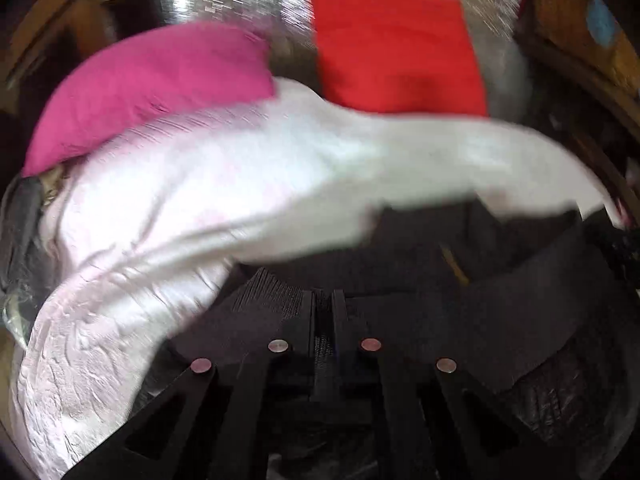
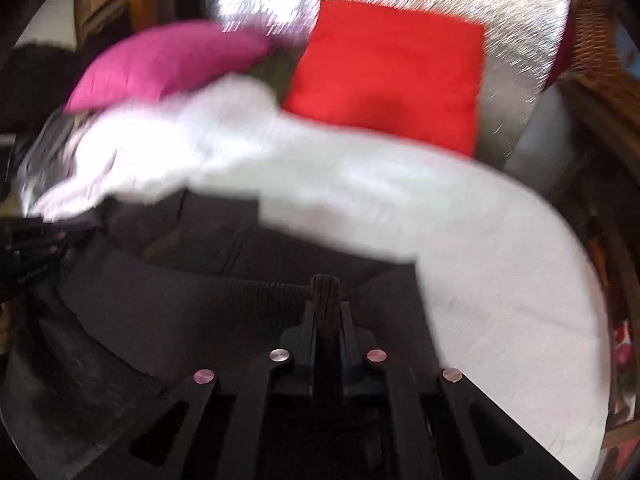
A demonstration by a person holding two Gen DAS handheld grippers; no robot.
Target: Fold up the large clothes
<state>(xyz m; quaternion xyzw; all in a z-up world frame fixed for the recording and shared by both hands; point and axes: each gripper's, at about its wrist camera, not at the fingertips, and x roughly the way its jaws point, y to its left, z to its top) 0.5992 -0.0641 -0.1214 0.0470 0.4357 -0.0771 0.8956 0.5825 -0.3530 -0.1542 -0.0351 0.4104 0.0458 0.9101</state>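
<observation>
Nearest my cameras are the two tools: the left tool has its jaws pressed together on a ribbed edge of the dark garment, and the right tool is likewise clamped on a bunched ribbed fold of the same garment, a tuft of it standing up between the jaws. The garment lies low in both views, spreading from 6 o'clock toward 3 in the left view and toward 9 in the right. To do this fold well I judge I should keep both grips level and the held edge taut, then carry it over evenly so the cloth does not twist. In the way sits a white blanket bulging across the middle, touching the garment's far edge; beyond it a pink cushion at 11 o'clock and a red cushion at 1. Everything is blurred.
</observation>
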